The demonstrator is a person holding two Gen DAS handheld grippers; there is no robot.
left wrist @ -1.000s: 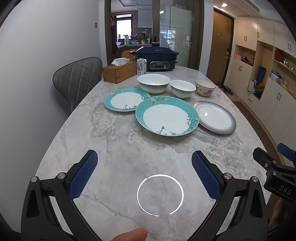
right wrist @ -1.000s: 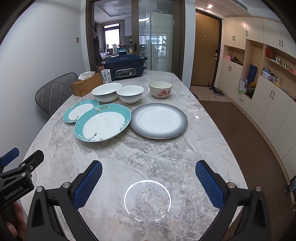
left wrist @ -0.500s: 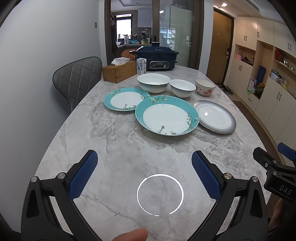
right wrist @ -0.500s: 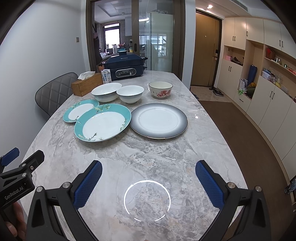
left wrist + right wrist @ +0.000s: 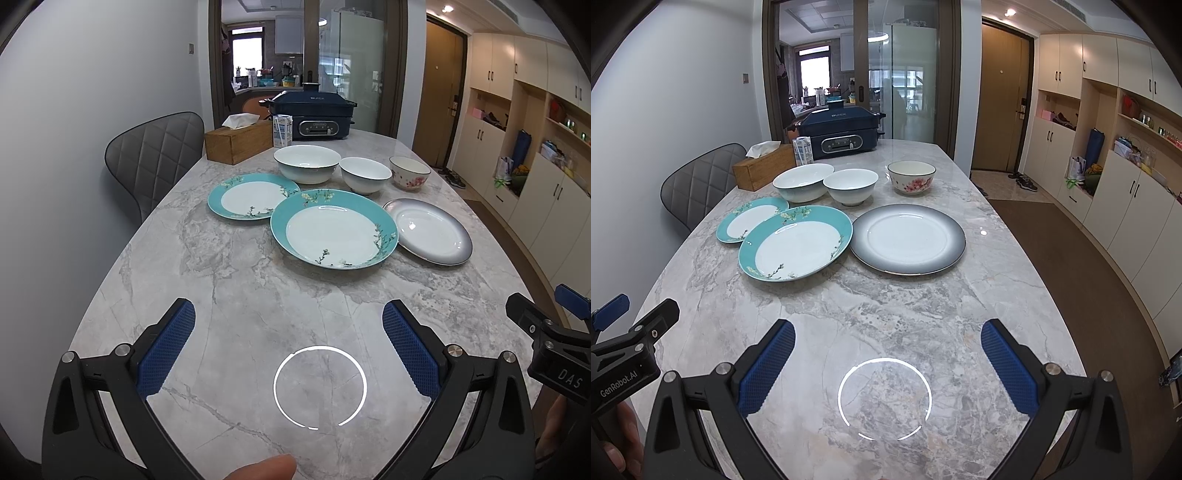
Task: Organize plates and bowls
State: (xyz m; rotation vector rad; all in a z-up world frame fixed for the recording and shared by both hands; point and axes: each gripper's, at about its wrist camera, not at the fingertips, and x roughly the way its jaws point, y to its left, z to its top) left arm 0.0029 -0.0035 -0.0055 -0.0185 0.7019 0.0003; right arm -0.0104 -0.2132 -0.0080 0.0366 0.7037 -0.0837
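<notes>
With both the left gripper (image 5: 288, 325) and right gripper (image 5: 888, 341) spread wide and empty above the bench (image 5: 886, 306), approach the plates (image 5: 796, 247) and bowls (image 5: 850, 186) at 12 o'clock, gripping the rim squarely to prevent slip.
</notes>
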